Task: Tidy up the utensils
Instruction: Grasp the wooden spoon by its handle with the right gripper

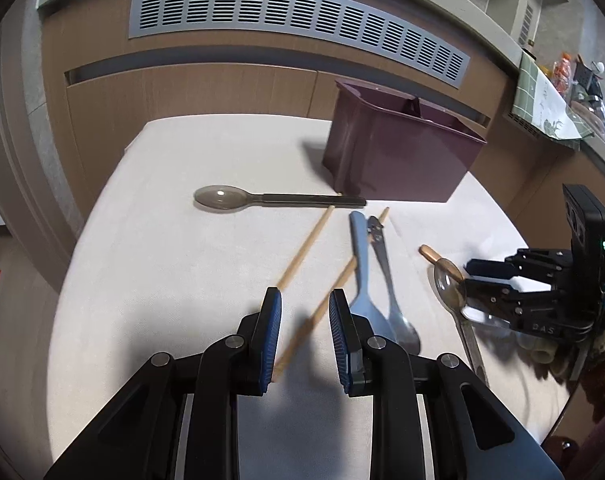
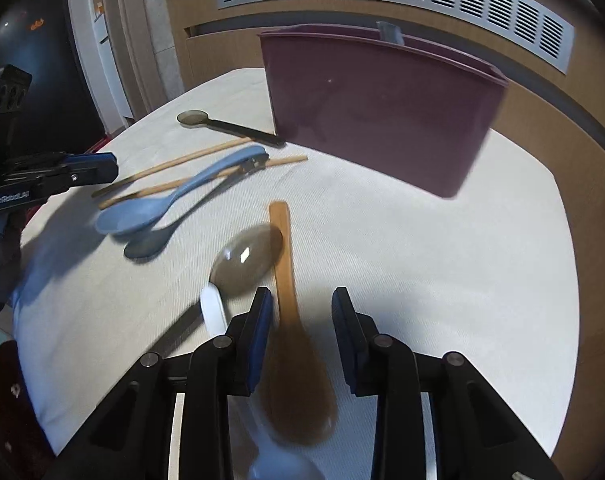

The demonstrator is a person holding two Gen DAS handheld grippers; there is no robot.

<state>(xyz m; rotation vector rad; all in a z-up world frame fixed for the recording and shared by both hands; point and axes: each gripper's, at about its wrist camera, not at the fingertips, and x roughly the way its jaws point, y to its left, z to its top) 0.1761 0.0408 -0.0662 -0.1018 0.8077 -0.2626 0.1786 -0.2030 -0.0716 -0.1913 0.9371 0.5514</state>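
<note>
Left wrist: left hand-held gripper jaws apart, one wooden chopstick lying between them, untouched. Purple utensil bin stands at the tabletop far edge.

Right wrist: right hand-held gripper also unclosed, straddling brown spoon; pads not pressing it.

Left tongs gaping around a wooden chopstick; spoons just right, maroon bin beyond.

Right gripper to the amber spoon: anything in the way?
Nothing visible. The amber plastic spoon already lies between the right gripper's open jaws; a smoky translucent spoon and white spoon crowd its left side.
</note>
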